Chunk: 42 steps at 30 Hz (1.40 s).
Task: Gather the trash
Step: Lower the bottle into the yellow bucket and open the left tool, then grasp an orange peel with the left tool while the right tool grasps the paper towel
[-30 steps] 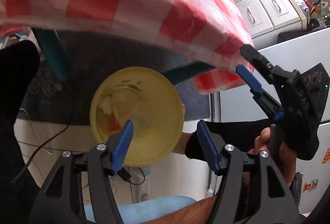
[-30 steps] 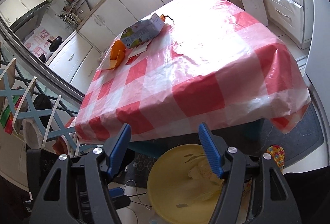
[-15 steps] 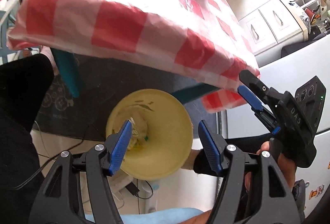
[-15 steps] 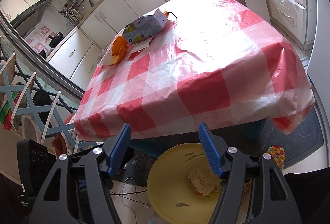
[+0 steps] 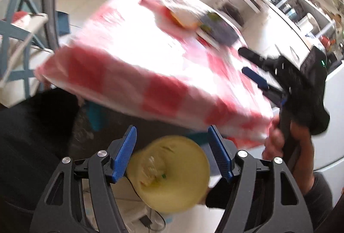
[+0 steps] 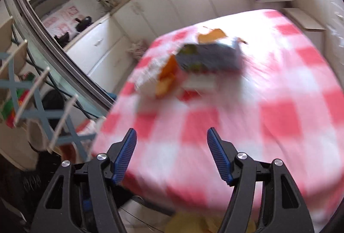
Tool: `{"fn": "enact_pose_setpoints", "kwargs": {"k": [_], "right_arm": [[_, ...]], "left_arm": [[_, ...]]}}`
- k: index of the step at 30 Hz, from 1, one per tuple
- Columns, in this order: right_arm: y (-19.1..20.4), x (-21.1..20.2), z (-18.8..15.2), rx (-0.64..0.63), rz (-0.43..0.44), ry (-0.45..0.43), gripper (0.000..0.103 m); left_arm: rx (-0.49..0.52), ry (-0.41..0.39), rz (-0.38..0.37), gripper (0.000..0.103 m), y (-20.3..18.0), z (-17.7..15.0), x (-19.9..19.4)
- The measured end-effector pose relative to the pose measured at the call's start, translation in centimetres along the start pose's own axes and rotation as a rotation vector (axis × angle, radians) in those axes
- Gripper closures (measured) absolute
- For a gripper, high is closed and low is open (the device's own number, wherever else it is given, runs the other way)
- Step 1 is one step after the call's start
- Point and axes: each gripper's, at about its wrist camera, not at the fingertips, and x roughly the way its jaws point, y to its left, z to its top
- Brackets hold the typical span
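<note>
Both claws stand open with nothing between their blue pads: the left claw (image 5: 172, 152) at the bottom centre of its own view, the right claw (image 6: 172, 154) at the bottom centre of its own. One yellow bin (image 5: 172, 175) shows low in the left view, below the near edge of the bench (image 5: 133, 65), with crumpled scraps lying inside it; a sliver of its yellow rim appears at the bottom edge of the right view. One red-and-white checked cloth covers the bench. On it, toward the far side, lies a blurred cluster of trash: one dark printed carton (image 6: 209, 59), orange wrappers (image 6: 166, 76) just beside it at its left, and a flat white and red piece (image 6: 198, 83) in front. At the right of the left view, a hand (image 5: 290, 142) holds the right claw's handle above the bench's corner.
</note>
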Motion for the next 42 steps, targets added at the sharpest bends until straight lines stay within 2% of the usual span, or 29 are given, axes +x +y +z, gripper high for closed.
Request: {"fn": "enact_pose_setpoints", "kwargs": {"k": [7,9,10,11,12,13,14,15,19,22,25,27,29,32,37,38,39,40,41,42], "right_arm": [[-0.5,7.6,6.1,0.119,0.105,0.04,0.038],[-0.6,8.8,7.0,0.153,0.152,0.039,0.053],[-0.6,9.6,7.5,0.168,0.186,0.044,0.057],[-0.7,10.0,7.8,0.175,0.211,0.048,0.068],[-0.7,10.2,7.9,0.178,0.229,0.052,0.085],[-0.7,10.5,8.0,0.177,0.257,0.063,0.092],[-0.6,10.3,8.0,0.174,0.269,0.065,0.099],[-0.5,9.9,7.9,0.165,0.291,0.061,0.1],[-0.5,6.6,8.0,0.128,0.376,0.029,0.101],[-1.2,2.0,8.1,0.11,0.456,-0.039,0.101],[-2.4,-2.2,8.3,0.071,0.482,-0.097,0.101],[-3.2,-3.6,8.3,0.048,0.476,-0.111,0.101],[-4.3,-4.6,7.9,0.025,0.433,-0.084,0.101],[-6.3,-4.0,7.0,0.046,0.331,-0.01,0.101],[-10.2,-2.5,5.2,0.132,0.102,0.103,0.101],[-10.5,-2.5,5.1,0.134,0.066,0.1,0.1],[-10.5,-2.5,5.0,0.126,0.038,0.097,0.087],[-10.2,-2.5,5.0,0.099,-0.006,0.09,0.071],[-9.9,-2.5,5.0,0.074,-0.041,0.078,0.039],[-9.1,-2.4,5.0,0.038,-0.078,0.056,0.033]], "left_arm": [[-0.07,-0.02,0.047,0.038,3.4,1.7,-0.3],[-0.069,-0.02,0.057,0.038,3.8,2.0,-0.4],[-0.066,-0.022,0.063,0.038,3.8,2.2,-0.3],[-0.065,-0.025,0.068,0.037,3.8,2.4,-0.2],[-0.065,-0.028,0.071,0.037,3.9,2.6,-0.1],[-0.063,-0.034,0.074,0.037,3.9,3.0,0.0],[-0.06,-0.039,0.077,0.037,4.0,3.2,0.0],[-0.054,-0.047,0.083,0.037,3.8,3.7,0.1],[-0.039,-0.081,0.09,0.036,2.8,5.9,0.6],[-0.023,-0.099,0.097,0.032,1.7,7.4,1.3],[0.012,-0.107,0.1,0.032,-0.2,9.2,2.6],[0.034,-0.109,0.099,0.031,-1.5,10.7,3.9],[0.036,-0.114,0.114,0.031,-2.6,12.4,5.4],[0.028,-0.109,0.13,0.031,-3.9,14.7,7.7],[0.012,-0.123,0.191,0.031,-5.1,17.7,11.1],[0.008,-0.125,0.204,0.031,-5.2,18.0,11.7],[0.006,-0.126,0.209,0.031,-5.4,18.1,12.0],[0.003,-0.128,0.219,0.031,-5.4,18.5,12.5],[0.006,-0.131,0.227,0.033,-5.5,18.6,12.8],[0.011,-0.136,0.235,0.043,-5.5,18.8,13.1]]}}
